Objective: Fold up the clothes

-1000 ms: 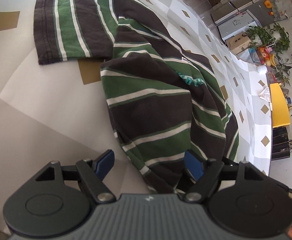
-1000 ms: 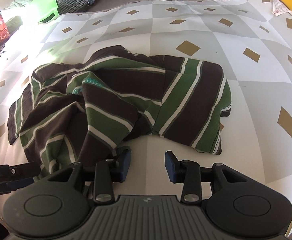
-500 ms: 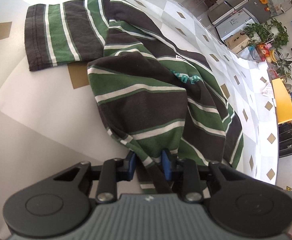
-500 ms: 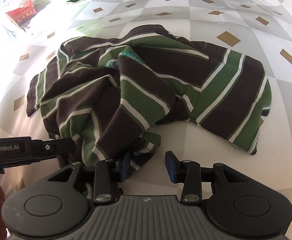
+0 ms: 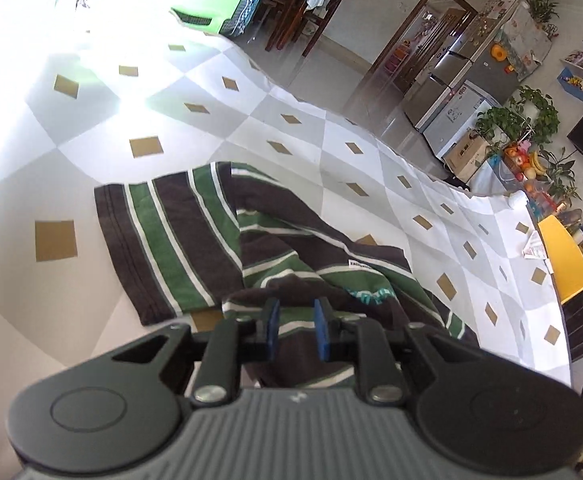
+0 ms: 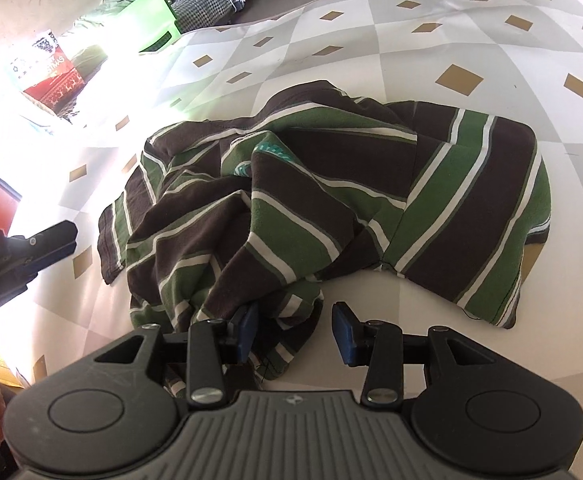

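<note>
Checkered tablecloth (image 5: 331, 152), fridge (image 5: 471, 92), potted plants (image 5: 523, 116), yellow chair (image 5: 563, 264)

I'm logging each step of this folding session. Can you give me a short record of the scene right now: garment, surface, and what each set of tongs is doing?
garment: brown, green and white striped knit shirt, crumpled, one sleeve spread flat
surface: white and grey checked tablecloth with tan diamonds
left tongs: just closed on a fold of the shirt's near edge
right tongs: open, shirt edge lying between the pads, not pinched
fold progress: not yet begun, shirt bunched
</note>
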{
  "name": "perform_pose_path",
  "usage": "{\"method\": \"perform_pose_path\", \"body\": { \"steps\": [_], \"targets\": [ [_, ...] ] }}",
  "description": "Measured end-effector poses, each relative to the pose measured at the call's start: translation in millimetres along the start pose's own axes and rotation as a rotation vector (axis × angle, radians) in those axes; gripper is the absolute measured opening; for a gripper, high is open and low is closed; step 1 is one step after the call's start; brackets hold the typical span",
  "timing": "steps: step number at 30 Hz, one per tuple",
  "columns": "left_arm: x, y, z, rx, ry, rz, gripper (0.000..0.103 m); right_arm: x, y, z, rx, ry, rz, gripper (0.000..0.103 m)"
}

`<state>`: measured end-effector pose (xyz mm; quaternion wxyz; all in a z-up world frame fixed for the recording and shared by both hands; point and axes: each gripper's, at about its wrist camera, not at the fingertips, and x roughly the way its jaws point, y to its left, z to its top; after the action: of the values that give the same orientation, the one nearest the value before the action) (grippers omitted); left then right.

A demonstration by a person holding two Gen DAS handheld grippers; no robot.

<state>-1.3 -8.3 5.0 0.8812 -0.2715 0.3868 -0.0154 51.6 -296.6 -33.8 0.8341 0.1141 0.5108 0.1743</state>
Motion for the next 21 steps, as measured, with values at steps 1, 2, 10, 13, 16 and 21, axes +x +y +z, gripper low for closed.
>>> {"method": "perform_pose_path", "body": {
  "steps": [1, 2, 10, 13, 16, 21],
  "targets": [
    [2.8, 4.0, -2.4, -0.023, 0.030, -0.007, 0.017, 0.0, 0.0, 0.2, 0.004, 0.001, 0.001, 0.041],
    [7.7, 7.9, -6.2, -0.037, 0.069, -0.010, 0.021, 0.2, 0.7, 0.5, 0.002, 0.001, 0.000, 0.041],
    [36.9, 16.6, -39.7, -0.113, 0.252, -0.092, 0.058, 2.3, 3.3, 1.2, -0.010, 0.003, -0.008, 0.041],
    [43.4, 12.7, -46.8, -0.119, 0.268, -0.095, 0.071, 3.0, 3.4, 1.2, -0.010, 0.005, -0.009, 0.041],
    [48.5, 6.9, -50.9, -0.105, 0.273, -0.092, 0.071, 3.7, 3.4, 1.2, -0.010, 0.007, -0.009, 0.042],
    [55.8, -5.4, -56.5, -0.046, 0.281, -0.055, 0.059, 4.4, 2.7, 1.5, -0.007, 0.010, -0.007, 0.042]
  ]
}}
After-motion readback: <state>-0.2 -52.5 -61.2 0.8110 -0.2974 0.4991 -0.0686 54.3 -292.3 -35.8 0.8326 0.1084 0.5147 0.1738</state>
